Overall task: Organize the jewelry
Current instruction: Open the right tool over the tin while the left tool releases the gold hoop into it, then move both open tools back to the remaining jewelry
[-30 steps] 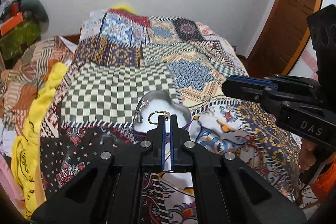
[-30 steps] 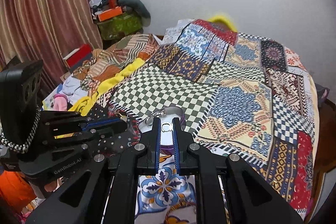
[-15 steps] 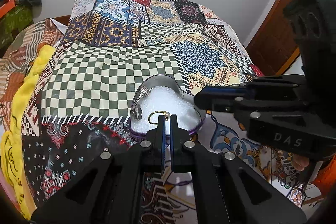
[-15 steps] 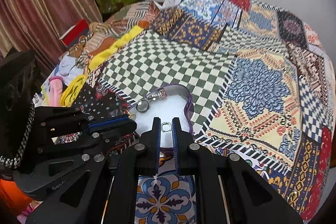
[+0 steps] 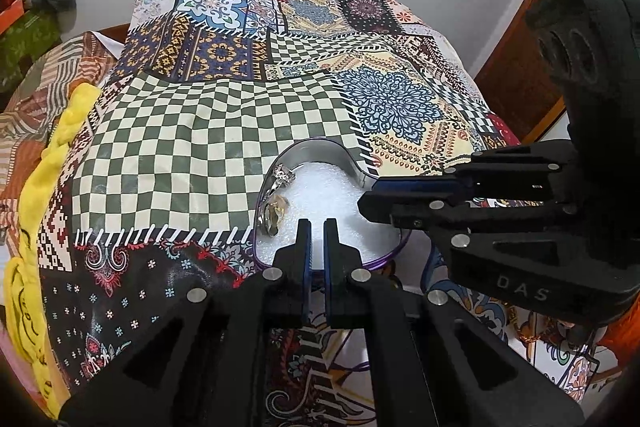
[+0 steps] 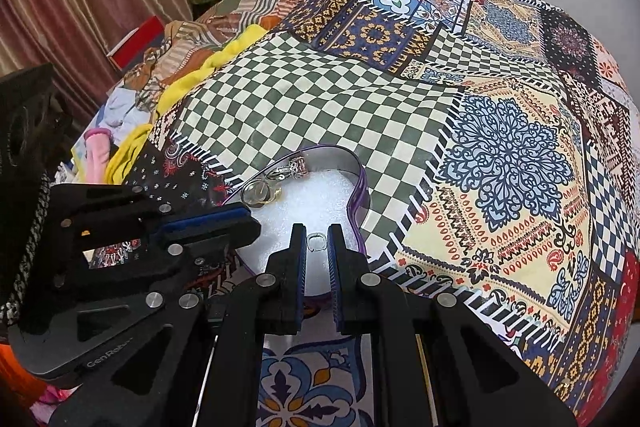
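The gold hoop that was pinched in the left gripper [image 5: 317, 227] half a second ago is gone from between its tips, and those jaws are now standing slightly parted with only white padding showing through the gap. So 1 piece is reading as delivered. It is probably the gold ring [image 6: 260, 194] now lying against the left wall of the box, though the glare there is making it hard to be sure.

The right gripper [image 6: 317, 242], low in the center of its own frame, is clenching a small silver ring [image 6: 316, 242] between its tips and holding it just above the padding. That piece is not dropped yet, and it looks like the next one to go in.

The heart-shaped box [image 5: 344, 155] is sitting on the patchwork bedspread [image 5: 208, 163], center of the left view, right where the checkered patch is meeting the cream floral one. Its floor is lined with white foam [image 5: 332, 195]. Along the left inner wall, a sparkly silver ring [image 5: 283, 174] is resting toward the back, and the gold ring [image 5: 276, 213] is lying just in front of it, nearly touching. The rest of the foam is bare, so there is plenty of room for the silver piece near the front lobe.

Both grippers are crowding the box from opposite sides, tips close together over the foam.
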The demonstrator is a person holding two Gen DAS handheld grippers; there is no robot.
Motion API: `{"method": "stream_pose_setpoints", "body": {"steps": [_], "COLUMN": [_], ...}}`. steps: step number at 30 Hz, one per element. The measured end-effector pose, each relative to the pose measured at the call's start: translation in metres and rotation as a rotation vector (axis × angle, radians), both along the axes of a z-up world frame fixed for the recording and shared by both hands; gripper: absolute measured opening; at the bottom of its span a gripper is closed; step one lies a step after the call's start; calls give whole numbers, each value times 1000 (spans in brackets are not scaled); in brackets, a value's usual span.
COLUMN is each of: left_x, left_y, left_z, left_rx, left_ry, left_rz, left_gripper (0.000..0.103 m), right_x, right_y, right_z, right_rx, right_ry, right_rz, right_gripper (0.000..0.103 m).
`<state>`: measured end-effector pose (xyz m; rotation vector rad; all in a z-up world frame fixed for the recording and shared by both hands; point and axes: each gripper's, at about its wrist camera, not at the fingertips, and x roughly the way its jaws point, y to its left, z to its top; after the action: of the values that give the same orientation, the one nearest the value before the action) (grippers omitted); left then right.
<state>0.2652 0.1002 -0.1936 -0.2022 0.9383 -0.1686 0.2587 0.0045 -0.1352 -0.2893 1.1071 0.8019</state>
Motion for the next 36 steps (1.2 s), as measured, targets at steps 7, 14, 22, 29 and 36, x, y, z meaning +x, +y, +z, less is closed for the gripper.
{"method": "stream_pose_setpoints", "body": {"steps": [7, 14, 22, 29, 36], "left_x": [-8, -21, -35, -51, -65], "left_y": [2, -2, -3, -10, -30], "left_z": [5, 17, 35, 57, 78], "left_rx": [14, 71, 95, 104, 129], "left_ry": [-4, -41, -63, -94, -135], "left_rz": [9, 14, 27, 32, 18], "left_gripper": [3, 9, 10, 12, 28], "right_x": [-1, -5, -16, -30, -50], "right_y": [2, 1, -8, -27, -61], "right_z": [-1, 5, 25, 54, 83], "right_rx": [-24, -33, -20, 12, 32], "right_ry": [-6, -38, -80, -126, -204], "right_rz": [-1, -2, -18, -49, -97], "right_gripper": [13, 23, 23, 23, 23]}}
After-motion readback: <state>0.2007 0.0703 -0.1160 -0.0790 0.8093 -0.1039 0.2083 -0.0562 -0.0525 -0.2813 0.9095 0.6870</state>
